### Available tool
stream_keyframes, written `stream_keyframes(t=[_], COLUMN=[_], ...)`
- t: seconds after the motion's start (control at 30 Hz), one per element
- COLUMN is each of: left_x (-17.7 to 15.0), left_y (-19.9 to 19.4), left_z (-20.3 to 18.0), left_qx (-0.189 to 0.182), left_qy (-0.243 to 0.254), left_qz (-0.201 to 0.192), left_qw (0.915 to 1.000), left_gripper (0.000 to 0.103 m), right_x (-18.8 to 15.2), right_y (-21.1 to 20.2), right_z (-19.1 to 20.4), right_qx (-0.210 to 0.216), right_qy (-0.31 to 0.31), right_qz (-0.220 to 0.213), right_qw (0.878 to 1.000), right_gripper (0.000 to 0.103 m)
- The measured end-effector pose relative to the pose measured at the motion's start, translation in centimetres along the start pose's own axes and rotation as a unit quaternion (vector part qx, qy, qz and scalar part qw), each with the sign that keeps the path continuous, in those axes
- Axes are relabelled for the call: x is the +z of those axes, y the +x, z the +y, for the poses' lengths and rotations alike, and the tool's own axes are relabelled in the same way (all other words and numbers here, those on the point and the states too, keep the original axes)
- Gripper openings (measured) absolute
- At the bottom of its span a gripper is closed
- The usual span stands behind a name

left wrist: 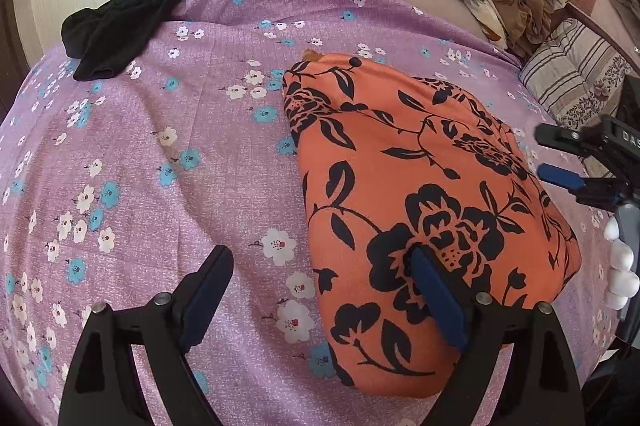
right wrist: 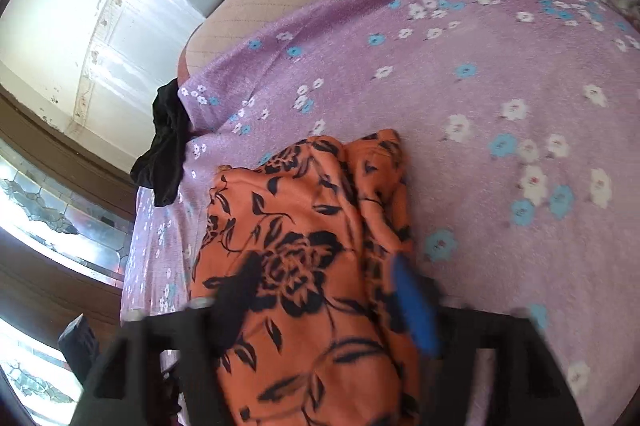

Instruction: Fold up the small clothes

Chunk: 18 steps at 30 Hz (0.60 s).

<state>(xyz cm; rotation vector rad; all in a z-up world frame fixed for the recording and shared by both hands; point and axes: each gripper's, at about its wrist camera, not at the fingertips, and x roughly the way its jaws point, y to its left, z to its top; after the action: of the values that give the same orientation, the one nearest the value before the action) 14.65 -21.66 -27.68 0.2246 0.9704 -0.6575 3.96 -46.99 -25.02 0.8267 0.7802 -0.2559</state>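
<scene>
Black two-finger left gripper (left wrist: 322,276) hovers with fingers spread, one blue pad touching the folded orange black-flowered garment (left wrist: 420,210) lying mid-bed on the purple floral bedsheet (left wrist: 160,146). Right gripper (right wrist: 326,284) straddles it, fingers apart. Crumpled black cloth (left wrist: 124,14) sits at the sheet's far corner.

orange black-floral garment (left wrist: 420,194), lilac flowered sheet (left wrist: 180,146)
</scene>
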Motion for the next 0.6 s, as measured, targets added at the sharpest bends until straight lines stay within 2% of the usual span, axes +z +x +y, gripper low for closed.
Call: stream_keyframes(t=[0.17, 0.27, 0.47, 0.6], left_x=[0.1, 0.2, 0.4, 0.7], left_y=[0.0, 0.2, 0.6, 0.9], left_z=[0.2, 0.4, 0.9, 1.9], left_qx=[-0.006, -0.012, -0.033, -0.069], left_qy=[-0.005, -0.013, -0.033, -0.057], left_qz=[0.004, 0.008, 0.021, 0.035], left_qw=[1.0, 0.9998, 0.9987, 0.9953], left_gripper=[0.091, 0.091, 0.091, 0.091], right_x=[-0.1, -0.5, -0.8, -0.9], right_y=[-0.6, 0.0, 1.4, 3.0], right_z=[-3.9, -6.4, -7.6, -6.9], right_qx=[0.037, 0.058, 0.093, 0.125], right_qy=[0.039, 0.075, 0.083, 0.08], right_qz=[0.025, 0.054, 0.093, 0.119], right_qw=[0.998, 0.994, 0.988, 0.982], right_gripper=[0.078, 0.078, 0.078, 0.078])
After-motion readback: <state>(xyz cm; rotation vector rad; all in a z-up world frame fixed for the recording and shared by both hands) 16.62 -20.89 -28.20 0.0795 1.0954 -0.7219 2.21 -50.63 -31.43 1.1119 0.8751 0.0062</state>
